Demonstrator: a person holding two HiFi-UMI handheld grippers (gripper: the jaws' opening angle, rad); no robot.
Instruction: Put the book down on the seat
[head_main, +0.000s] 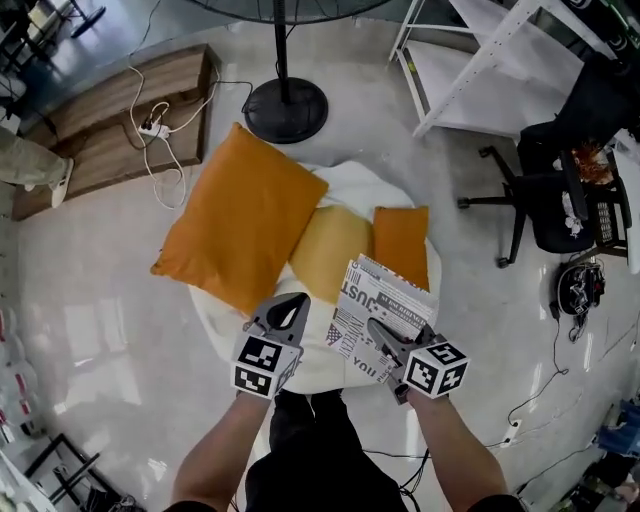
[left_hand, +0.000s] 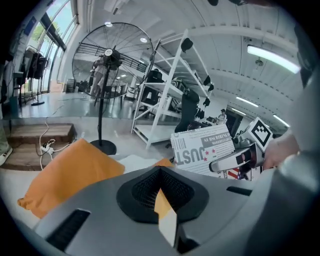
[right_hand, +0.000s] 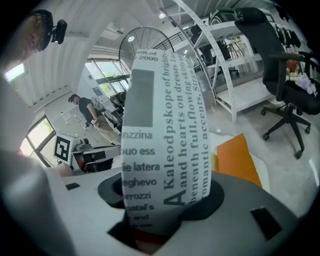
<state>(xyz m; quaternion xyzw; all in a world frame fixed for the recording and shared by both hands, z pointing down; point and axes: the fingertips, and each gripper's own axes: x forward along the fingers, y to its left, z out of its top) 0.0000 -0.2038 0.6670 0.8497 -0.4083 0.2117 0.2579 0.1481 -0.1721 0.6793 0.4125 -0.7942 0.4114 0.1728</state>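
A book (head_main: 385, 305) with a black-and-white newsprint cover hangs over the front of the white beanbag seat (head_main: 222, 312). My right gripper (head_main: 387, 338) is shut on its lower edge. In the right gripper view the book (right_hand: 165, 125) stands upright between the jaws and curls over, hiding much of what is ahead. My left gripper (head_main: 291, 306) is to the book's left, apart from it, shut and holding nothing. In the left gripper view the book (left_hand: 202, 147) and the right gripper (left_hand: 235, 159) show at the right. Three cushions lie on the seat: a large orange one (head_main: 240, 225), a yellow one (head_main: 330, 250) and a small orange one (head_main: 402, 245).
A standing fan's round base (head_main: 285, 110) is behind the seat. A white shelf rack (head_main: 480, 70) and a black office chair (head_main: 555, 200) stand at the right. A wooden platform (head_main: 110, 120) with a power strip and cables lies at the back left.
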